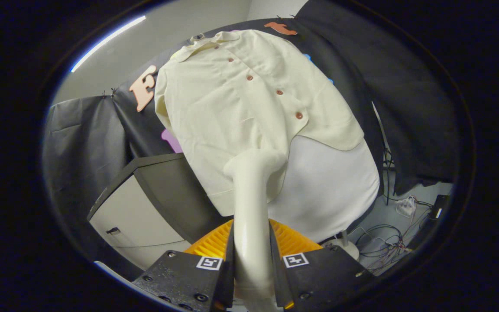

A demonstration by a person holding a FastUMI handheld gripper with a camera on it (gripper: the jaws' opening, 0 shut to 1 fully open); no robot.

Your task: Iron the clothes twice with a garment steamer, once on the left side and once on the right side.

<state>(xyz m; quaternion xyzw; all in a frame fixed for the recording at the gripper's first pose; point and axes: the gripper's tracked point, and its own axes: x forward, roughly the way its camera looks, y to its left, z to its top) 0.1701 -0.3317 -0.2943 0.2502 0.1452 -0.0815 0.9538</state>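
The gripper (251,277) clamped the cream plastic garment steamer (251,203) by its handle. Its head pressed the pale yellow buttoned shirt (232,108) near the hem.

Test booth, black cloth wall (405,108), floor cables (383,242)

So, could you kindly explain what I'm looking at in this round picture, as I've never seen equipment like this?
The camera rides on a hand-held gripper that a person carries, looking forward along its two fingers. Both fingers press on the cream handle of a garment steamer, whose head rests against the lower hem of a cream shirt with brown buttons. The shirt lies over a white ironing board on a stand. Beside the board is a grey-topped cabinet, and cables lie on the floor beyond it. Black cloth forms the booth's wall behind.
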